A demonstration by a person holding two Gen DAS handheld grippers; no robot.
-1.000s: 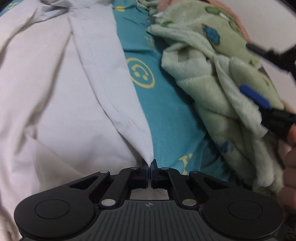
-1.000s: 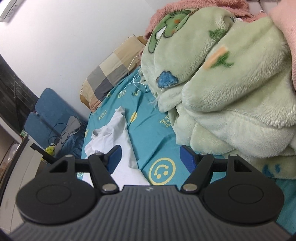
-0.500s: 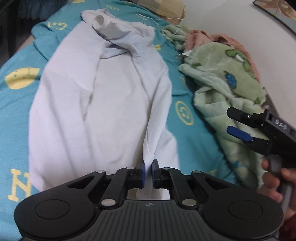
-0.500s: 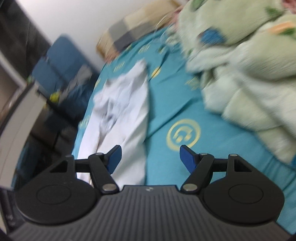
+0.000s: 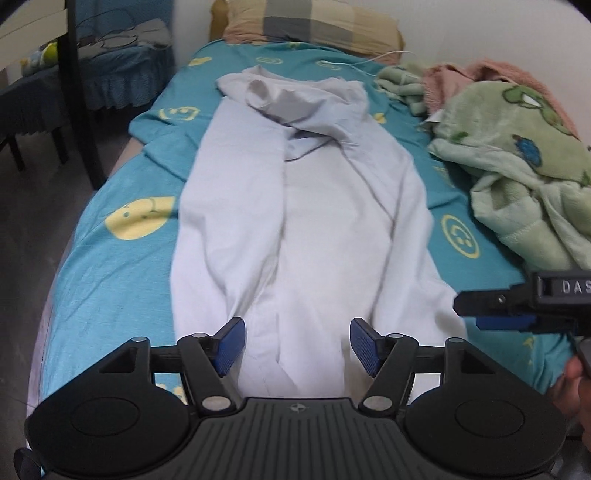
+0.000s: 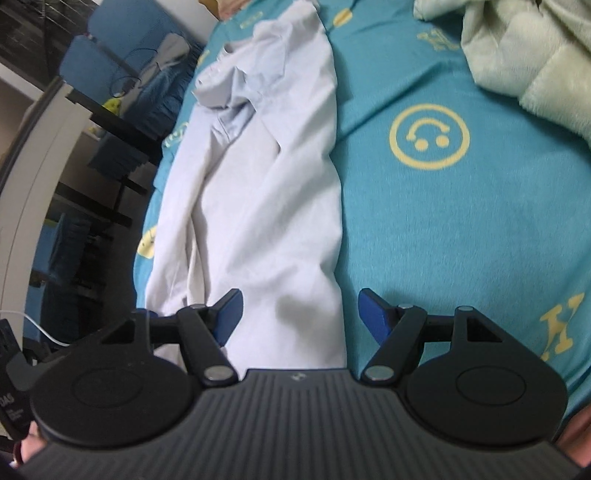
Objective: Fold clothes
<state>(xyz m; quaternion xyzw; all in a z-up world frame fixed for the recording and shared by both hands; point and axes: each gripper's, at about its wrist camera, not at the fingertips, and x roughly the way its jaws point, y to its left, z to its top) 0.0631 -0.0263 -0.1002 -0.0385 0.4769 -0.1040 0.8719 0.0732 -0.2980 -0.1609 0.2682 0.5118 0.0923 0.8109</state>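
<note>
A white garment (image 5: 303,206) lies lengthwise on the teal bed sheet (image 5: 110,280), both long sides folded in toward the middle and its far end bunched. My left gripper (image 5: 297,345) hovers over the garment's near end with its jaws opening and nothing pinched between them. In the left wrist view my right gripper (image 5: 496,312) enters from the right edge, close to the garment's near right corner. The right wrist view shows the same garment (image 6: 266,206) from the side, with my right gripper (image 6: 297,314) open above its near right edge and clear of the cloth.
A heap of green fleece blanket (image 5: 524,177) with a pink cloth (image 5: 480,72) fills the right side of the bed. A checked pillow (image 5: 314,22) lies at the head. A blue-covered chair (image 5: 92,62) and a dark table leg (image 5: 79,92) stand left of the bed.
My left gripper let go of the garment's folded edge, drew back toward the near end and opened. My right gripper swung down from the blanket to the garment's near right edge.
</note>
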